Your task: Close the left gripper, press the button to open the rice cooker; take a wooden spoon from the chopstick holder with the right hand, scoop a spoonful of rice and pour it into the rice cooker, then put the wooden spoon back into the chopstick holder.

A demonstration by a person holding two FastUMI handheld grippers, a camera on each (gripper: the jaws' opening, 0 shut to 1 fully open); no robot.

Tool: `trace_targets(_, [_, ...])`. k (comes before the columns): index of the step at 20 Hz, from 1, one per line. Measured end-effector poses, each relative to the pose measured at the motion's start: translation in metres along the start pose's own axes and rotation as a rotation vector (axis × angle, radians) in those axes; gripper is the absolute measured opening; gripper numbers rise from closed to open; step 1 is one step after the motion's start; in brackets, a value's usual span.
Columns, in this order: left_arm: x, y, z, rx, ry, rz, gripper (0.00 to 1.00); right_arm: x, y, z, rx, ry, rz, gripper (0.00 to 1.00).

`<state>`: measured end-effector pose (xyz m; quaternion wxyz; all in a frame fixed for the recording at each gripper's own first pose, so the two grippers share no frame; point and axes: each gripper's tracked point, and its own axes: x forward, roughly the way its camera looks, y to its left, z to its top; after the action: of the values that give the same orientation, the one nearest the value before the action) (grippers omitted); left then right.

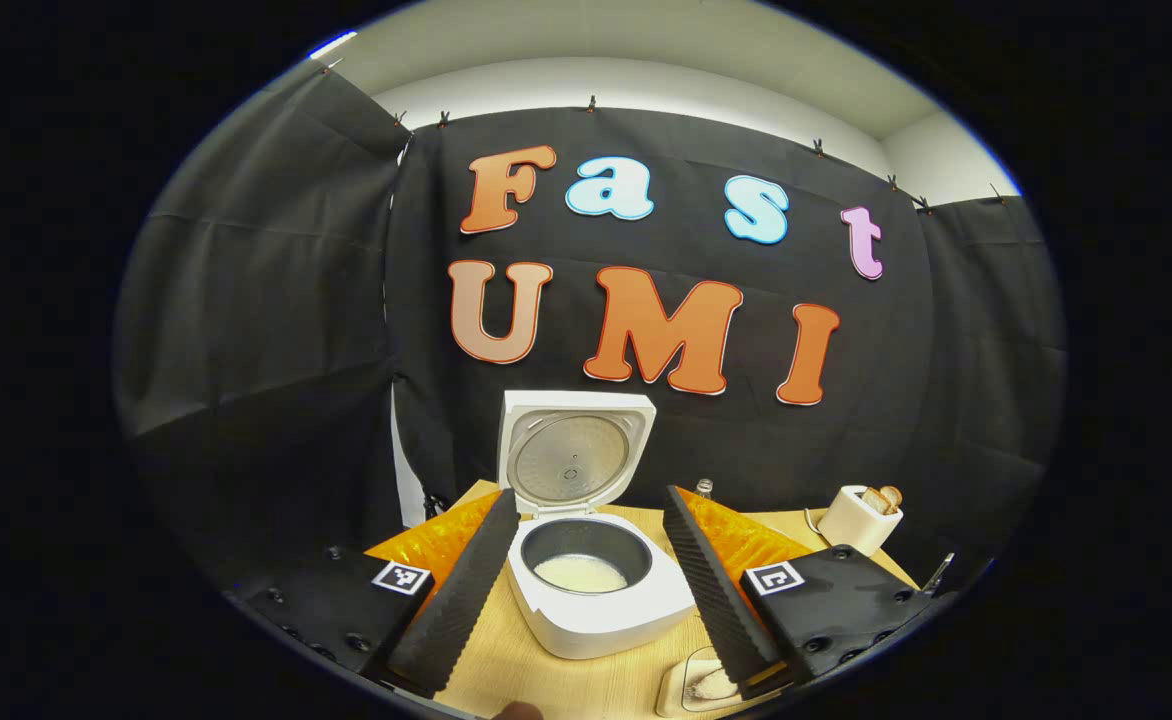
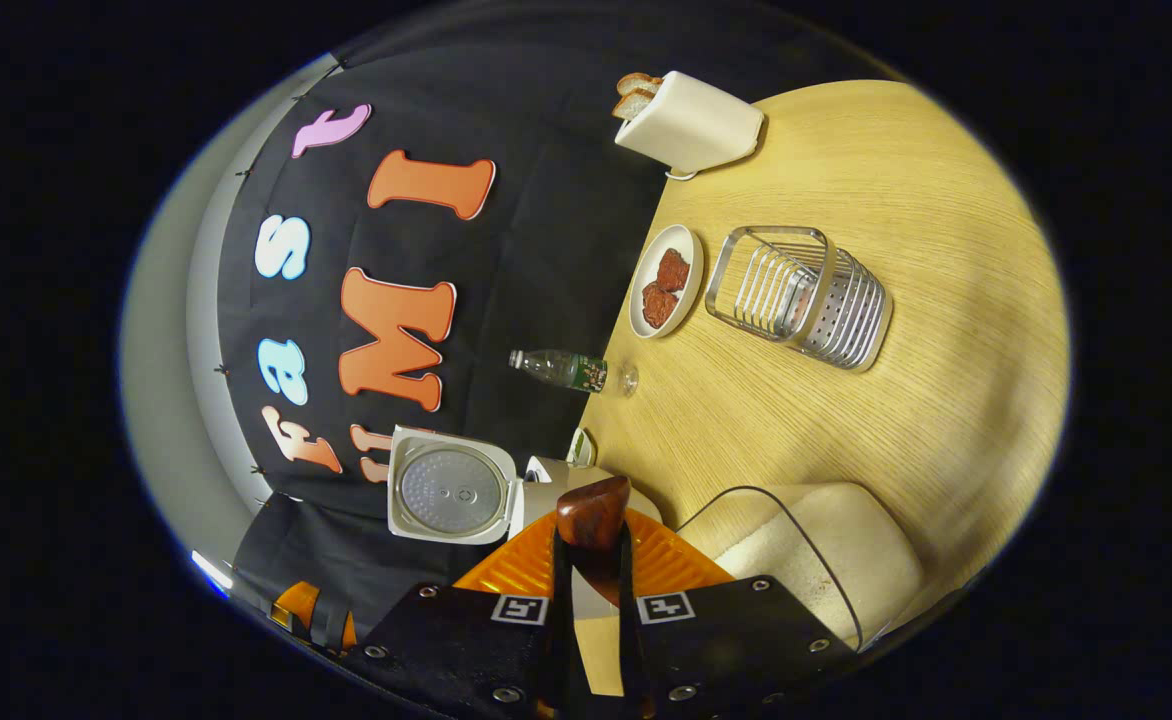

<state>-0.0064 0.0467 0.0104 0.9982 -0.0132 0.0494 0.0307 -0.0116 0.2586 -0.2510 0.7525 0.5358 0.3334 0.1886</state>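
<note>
Left gripper (image 1: pixel 591 580): fingers spread wide, holding nothing, one on either side of the rice cooker (image 1: pixel 596 590) as seen from behind. The cooker stands on the desk (image 1: pixel 556 680) with its lid (image 1: pixel 571 450) raised upright; a shallow layer of white rice lies at the bottom of its dark inner pot.

Right gripper (image 2: pixel 593 560): fingers drawn narrow, clamped on the wooden spoon (image 2: pixel 593 515), whose dark rounded end projects just beyond the fingertips, close to the open cooker.

Chopstick holder (image 2: pixel 801 295): metal, slotted, standing on the desk, well apart from the spoon; contents cannot be made out. Beside it a small plate (image 2: pixel 651 315) carries reddish-brown pieces. A clear container (image 2: pixel 816 555) of white rice sits near the right gripper.
</note>
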Motion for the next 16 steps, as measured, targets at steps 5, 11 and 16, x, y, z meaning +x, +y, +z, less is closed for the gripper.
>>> trace_targets(5, [0.001, -0.003, 0.002, 0.010, -0.001, 0.001, 1.00, -0.005, 0.015, 0.021, 0.058, -0.032, 0.027, 0.18])
trace_targets(11, [0.002, -0.003, 0.002, 0.005, -0.002, 0.003, 0.99, -0.003, 0.047, 0.041, 0.098, -0.057, 0.072, 0.18])
trace_targets(16, [0.003, 0.003, -0.002, -0.007, 0.005, 0.017, 0.98, 0.007, 0.083, 0.050, 0.116, -0.060, 0.114, 0.18])
